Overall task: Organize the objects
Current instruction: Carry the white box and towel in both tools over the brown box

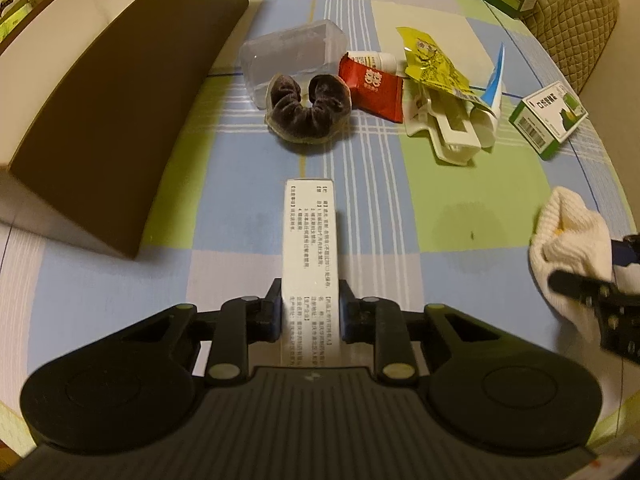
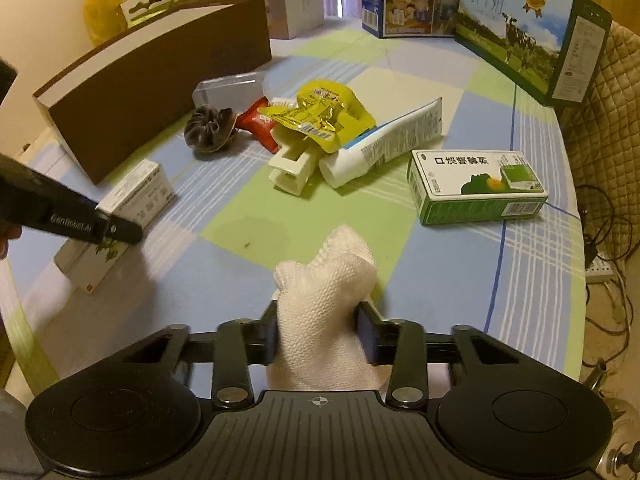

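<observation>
My left gripper [image 1: 311, 300] is shut on a long white medicine box [image 1: 310, 232] printed with small text, held just above the checked tablecloth [image 1: 224, 216]. In the right wrist view the same box [image 2: 136, 196] shows at the left, with the left gripper [image 2: 120, 228] clamped on it. My right gripper [image 2: 322, 320] is shut on a bunched white knitted cloth [image 2: 328, 280], which sticks up between the pads. That cloth [image 1: 568, 240] and the right gripper [image 1: 592, 268] also appear at the right edge of the left wrist view.
A brown-sided carton [image 2: 160, 80] stands at the left. In the middle lie a dark scrunchie [image 2: 208, 128], a clear plastic case [image 2: 228, 90], a red packet [image 2: 256, 122], a yellow pouch [image 2: 320, 116], a white clip [image 2: 292, 168] and a toothpaste tube [image 2: 384, 144]. A green box [image 2: 476, 184] lies right; milk cartons [image 2: 520, 40] stand behind.
</observation>
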`<state>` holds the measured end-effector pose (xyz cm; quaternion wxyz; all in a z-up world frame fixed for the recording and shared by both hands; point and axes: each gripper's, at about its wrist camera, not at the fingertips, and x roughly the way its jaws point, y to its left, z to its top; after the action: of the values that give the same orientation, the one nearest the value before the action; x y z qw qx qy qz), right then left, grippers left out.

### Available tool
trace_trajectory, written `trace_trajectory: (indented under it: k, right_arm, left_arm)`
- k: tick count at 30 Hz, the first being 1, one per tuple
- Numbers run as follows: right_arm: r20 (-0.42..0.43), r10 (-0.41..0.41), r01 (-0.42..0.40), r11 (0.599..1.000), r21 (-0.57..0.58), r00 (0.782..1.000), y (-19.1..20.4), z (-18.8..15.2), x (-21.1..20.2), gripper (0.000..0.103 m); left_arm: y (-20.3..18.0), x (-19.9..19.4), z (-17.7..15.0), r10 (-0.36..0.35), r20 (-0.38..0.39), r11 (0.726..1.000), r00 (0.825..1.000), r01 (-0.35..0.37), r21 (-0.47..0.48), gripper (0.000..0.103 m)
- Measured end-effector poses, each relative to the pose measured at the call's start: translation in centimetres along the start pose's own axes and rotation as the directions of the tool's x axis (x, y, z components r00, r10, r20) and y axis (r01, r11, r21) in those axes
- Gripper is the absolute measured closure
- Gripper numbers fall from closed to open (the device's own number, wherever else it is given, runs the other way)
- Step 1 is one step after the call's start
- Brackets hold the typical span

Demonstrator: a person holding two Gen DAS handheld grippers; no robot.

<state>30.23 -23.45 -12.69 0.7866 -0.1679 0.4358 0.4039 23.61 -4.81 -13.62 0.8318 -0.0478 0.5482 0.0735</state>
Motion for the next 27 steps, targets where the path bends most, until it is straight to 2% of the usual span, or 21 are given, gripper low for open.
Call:
trace_trajectory:
  k: [5,12,17,20,27]
  right_arm:
    - [0.003,0.040,-0.040,0.998,0.049,0.999,0.1,0.9,-0.8,0.081]
    - [0.074,0.125,-0.133,0.985,0.114,0.989,3.3,3.8,-2.9,0.081]
    - [0.145,0.164,-0.189,0.966,0.178,0.976,6.5,6.5,-4.3,0.081]
    - [0.185,0.188,-0.222,0.958,0.180,0.965,8.8,8.6,-4.9,0.081]
    - [0.264,0.281,-0.329,0.931,0.160,0.923,15.0,13.9,-4.5,0.081]
  left_arm:
    - [0.6,-1.2,-0.8,-0.018,0.011,1.000,1.000,0.018,-0.012,0.082]
    - [2.2,-4.5,-0.3,-0.065,0.072,0.998,0.995,0.065,0.004,0.082]
    - [4.4,-7.7,1.3,-0.126,0.132,0.991,0.983,0.120,0.056,0.082]
    - [6.3,-9.5,2.5,-0.143,0.168,0.988,0.975,0.130,0.087,0.082]
    - [12.1,-13.0,4.9,-0.151,0.251,0.986,0.956,0.129,0.102,0.082]
